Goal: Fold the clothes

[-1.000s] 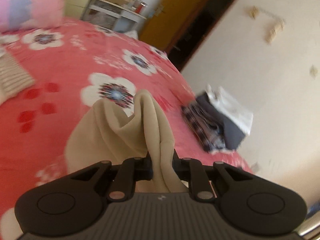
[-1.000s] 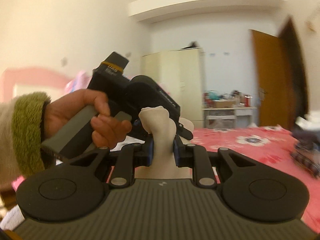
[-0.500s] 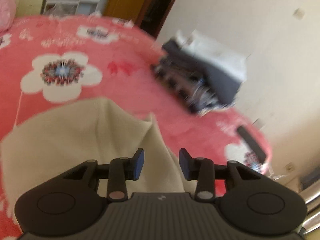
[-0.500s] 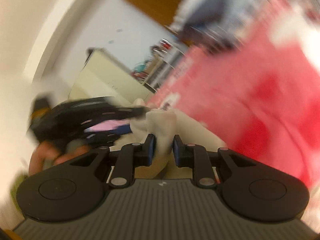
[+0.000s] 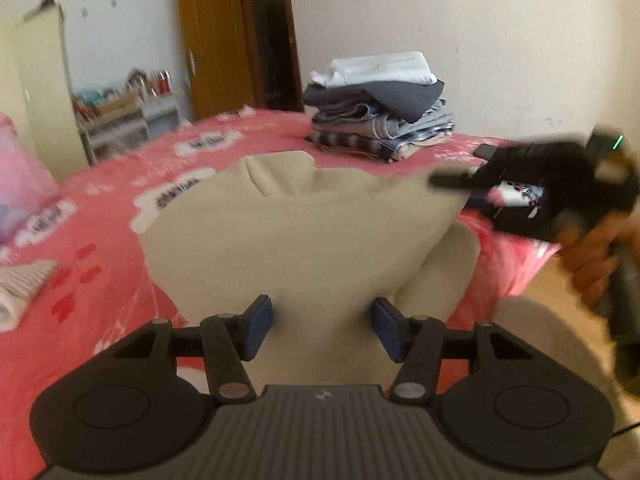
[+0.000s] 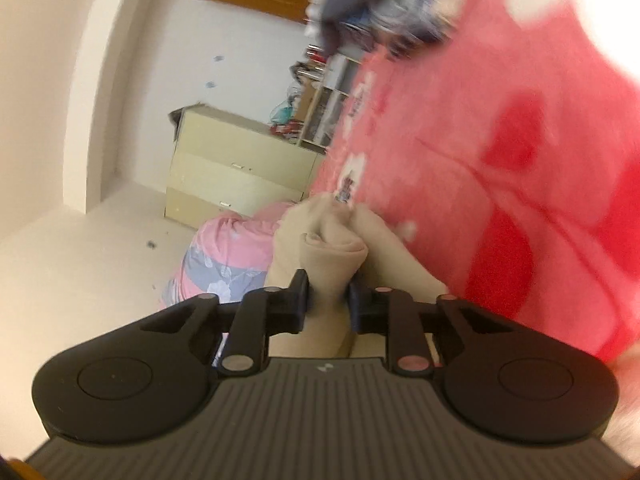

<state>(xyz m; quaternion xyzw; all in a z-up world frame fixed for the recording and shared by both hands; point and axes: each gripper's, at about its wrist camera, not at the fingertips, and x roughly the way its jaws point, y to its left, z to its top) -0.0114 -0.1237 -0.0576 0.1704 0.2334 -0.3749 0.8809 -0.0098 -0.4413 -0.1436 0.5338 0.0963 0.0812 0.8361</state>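
Observation:
A beige garment lies spread on the pink flowered bedspread. My left gripper hovers over its near edge, its jaws opening, and the blue pads stand apart from the cloth that passes between them. My right gripper is rolled on its side and shut on a bunched fold of the same beige garment. In the left wrist view that right gripper shows at the right, held by a hand and pinching the garment's corner.
A stack of folded clothes sits at the bed's far side. A striped cloth lies at the left, with a pink pillow behind it. A cream cabinet, cluttered shelves and a brown door line the walls.
My left gripper has let go of the beige garment and spread its jaws, and the cloth now lies flat. My right gripper has rolled on its side and dropped towards the bed, still gripping its fold.

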